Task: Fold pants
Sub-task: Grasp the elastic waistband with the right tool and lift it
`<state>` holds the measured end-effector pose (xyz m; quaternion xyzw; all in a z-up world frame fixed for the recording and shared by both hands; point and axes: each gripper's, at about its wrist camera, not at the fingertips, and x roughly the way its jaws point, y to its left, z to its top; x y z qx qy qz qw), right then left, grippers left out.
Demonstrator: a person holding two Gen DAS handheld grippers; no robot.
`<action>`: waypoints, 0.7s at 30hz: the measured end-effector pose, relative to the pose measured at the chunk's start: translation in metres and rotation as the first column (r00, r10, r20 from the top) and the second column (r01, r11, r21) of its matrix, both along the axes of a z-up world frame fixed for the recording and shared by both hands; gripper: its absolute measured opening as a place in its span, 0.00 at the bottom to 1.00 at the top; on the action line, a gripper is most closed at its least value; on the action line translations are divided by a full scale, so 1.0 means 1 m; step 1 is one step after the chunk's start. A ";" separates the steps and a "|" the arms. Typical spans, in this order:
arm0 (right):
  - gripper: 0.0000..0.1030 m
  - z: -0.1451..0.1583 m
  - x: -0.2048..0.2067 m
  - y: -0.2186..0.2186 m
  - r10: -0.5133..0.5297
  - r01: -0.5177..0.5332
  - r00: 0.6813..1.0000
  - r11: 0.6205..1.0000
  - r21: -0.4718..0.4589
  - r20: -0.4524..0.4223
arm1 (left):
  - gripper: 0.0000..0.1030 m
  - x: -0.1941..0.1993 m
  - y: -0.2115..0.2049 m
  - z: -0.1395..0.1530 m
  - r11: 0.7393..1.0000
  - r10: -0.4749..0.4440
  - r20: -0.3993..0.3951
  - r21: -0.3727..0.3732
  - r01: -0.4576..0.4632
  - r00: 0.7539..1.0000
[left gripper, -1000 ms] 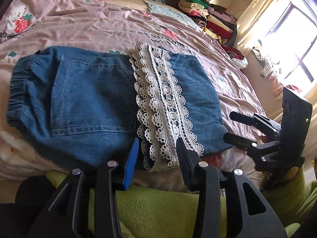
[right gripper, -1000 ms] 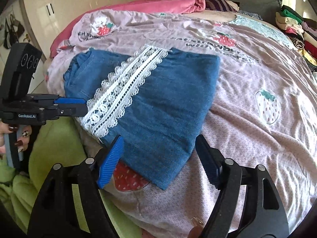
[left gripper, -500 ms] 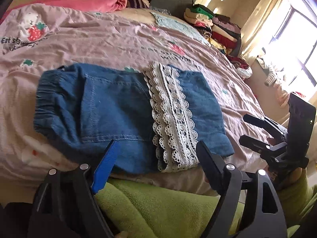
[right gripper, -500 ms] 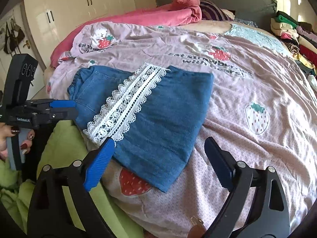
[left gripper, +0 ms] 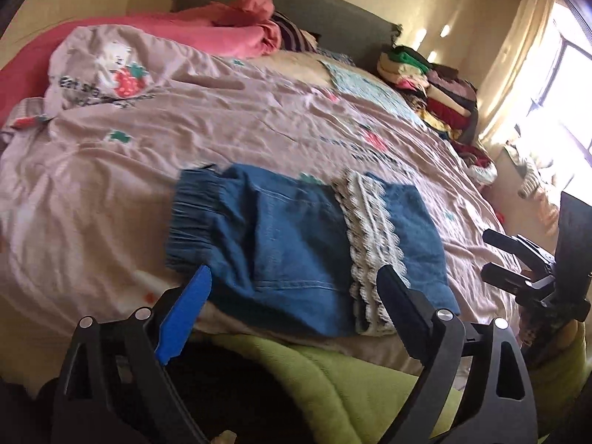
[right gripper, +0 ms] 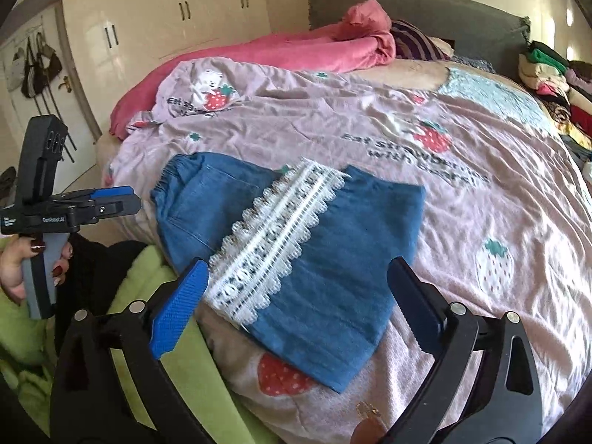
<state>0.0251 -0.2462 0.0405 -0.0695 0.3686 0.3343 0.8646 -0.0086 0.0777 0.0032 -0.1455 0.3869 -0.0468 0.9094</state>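
Blue denim pants (left gripper: 288,244) lie folded flat near the front edge of the bed, elastic waistband at the left, a white lace band (left gripper: 370,236) running across them. My left gripper (left gripper: 296,281) hovers above their near edge, its jaws opening, nothing between them. In the right wrist view the pants (right gripper: 333,259) and lace (right gripper: 281,236) sit just beyond my right gripper (right gripper: 299,270), whose jaws are also opening with nothing in them. The left gripper (right gripper: 122,199) shows at the left in a hand; the right gripper (left gripper: 488,253) shows at the far right.
A lilac strawberry-print quilt (right gripper: 462,192) covers the bed. A pink blanket (right gripper: 296,51) is bunched by the grey headboard. Stacked folded clothes (left gripper: 425,81) sit at the far right corner. Green fleece (left gripper: 333,381) lies below the bed's front edge. Wardrobe doors (right gripper: 185,11) stand behind.
Both grippers opened wide and drew up and back from the pants' near edge. The pants stayed folded and now look smaller and farther off.
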 end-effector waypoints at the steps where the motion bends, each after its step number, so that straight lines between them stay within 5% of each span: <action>1: 0.89 0.002 0.000 0.004 0.007 -0.007 1.000 1.000 0.001 0.003 | 0.88 -0.002 0.004 0.001 1.000 0.012 0.002 0.002 -0.012 1.000; 15: 0.90 0.019 0.031 0.089 0.168 -0.168 0.985 0.986 0.004 0.026 | 0.88 0.002 0.060 -0.036 0.989 0.110 -0.075 -0.090 -0.116 0.991; 21: 0.90 0.011 0.058 0.133 0.236 -0.236 0.972 0.972 -0.010 -0.017 | 0.77 0.013 0.060 -0.052 0.984 0.084 -0.086 -0.147 -0.096 0.993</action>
